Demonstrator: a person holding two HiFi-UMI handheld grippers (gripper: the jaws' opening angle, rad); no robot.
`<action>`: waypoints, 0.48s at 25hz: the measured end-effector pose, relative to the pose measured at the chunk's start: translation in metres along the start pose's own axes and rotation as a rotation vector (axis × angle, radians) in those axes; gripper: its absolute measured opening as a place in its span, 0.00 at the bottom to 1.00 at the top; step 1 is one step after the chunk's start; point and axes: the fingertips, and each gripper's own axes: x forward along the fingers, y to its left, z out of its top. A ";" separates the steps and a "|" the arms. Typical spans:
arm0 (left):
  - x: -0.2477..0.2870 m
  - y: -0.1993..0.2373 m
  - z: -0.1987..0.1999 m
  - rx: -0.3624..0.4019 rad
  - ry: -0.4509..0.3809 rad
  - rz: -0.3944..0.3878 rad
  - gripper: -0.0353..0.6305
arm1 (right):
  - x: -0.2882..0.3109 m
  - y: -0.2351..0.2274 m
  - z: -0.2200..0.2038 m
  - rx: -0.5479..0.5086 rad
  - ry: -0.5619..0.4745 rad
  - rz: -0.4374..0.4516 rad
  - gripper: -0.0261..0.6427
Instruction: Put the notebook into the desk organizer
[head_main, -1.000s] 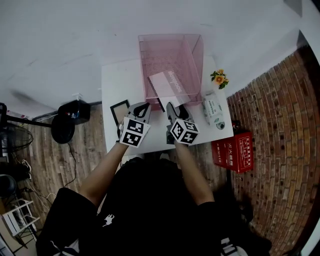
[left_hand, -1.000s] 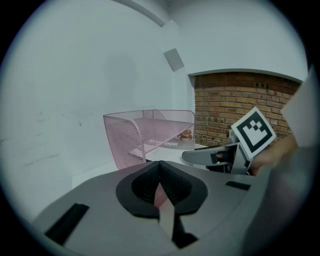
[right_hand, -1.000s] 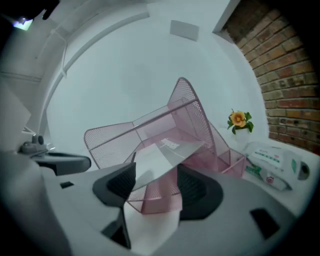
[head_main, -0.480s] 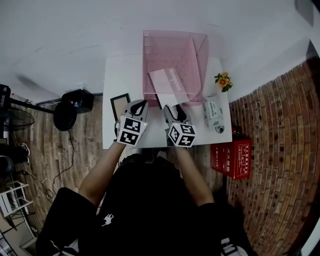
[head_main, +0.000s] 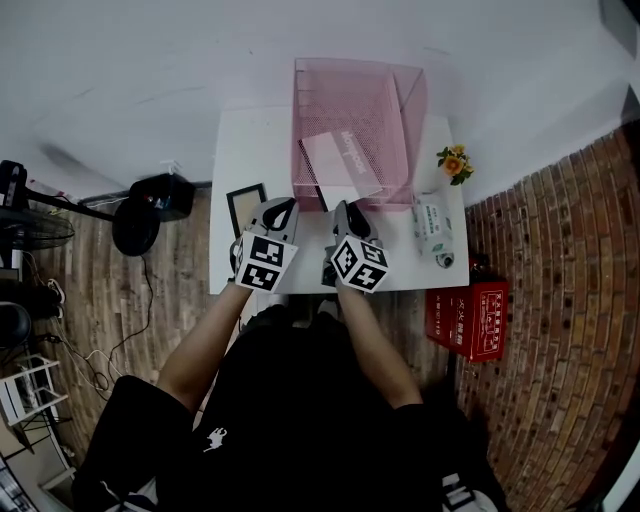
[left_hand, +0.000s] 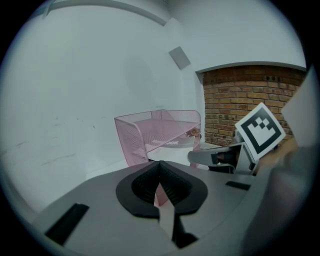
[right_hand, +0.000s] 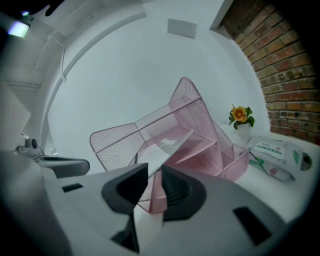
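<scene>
While both tools are hovering side by side over the near part of the white table (head_main: 250, 150), the count is coming out as: two grippers, one notebook, one pink mesh organizer, one picture frame, one flower pot, one wipes pack, one red crate.

The left gripper (left_hand: 160, 172) is sitting with its jaws pressed together, gripping nothing. The right gripper (right_hand: 155, 174) is closing, with only a narrow gap showing. Its pads are not pressing on anything.

The notebook (head_main: 343, 167) is lying slanted inside the organizer (head_main: 350, 90). Its near edge is pointing back at the right gripper, just ahead of the jaw tips, and ahead and to the right of the left gripper.

The organizer's open front is facing both tools directly. The picture frame (head_main: 243, 206) is lying flat just left of the left gripper. The wipes pack (head_main: 432, 228) is lying right of the right gripper, with the flower pot (head_main: 456, 163) standing beyond it. The red crate (head_main: 467, 315) is sitting on the floor further right, off the table.
</scene>
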 end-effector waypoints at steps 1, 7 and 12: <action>0.000 0.001 0.001 0.005 -0.003 -0.002 0.06 | 0.001 0.001 0.001 0.010 -0.004 -0.002 0.16; 0.000 0.011 0.004 0.018 -0.017 -0.009 0.06 | 0.004 -0.005 0.011 0.082 -0.063 -0.077 0.07; 0.000 0.019 0.005 0.033 -0.024 -0.016 0.06 | 0.005 -0.018 0.023 0.164 -0.134 -0.174 0.05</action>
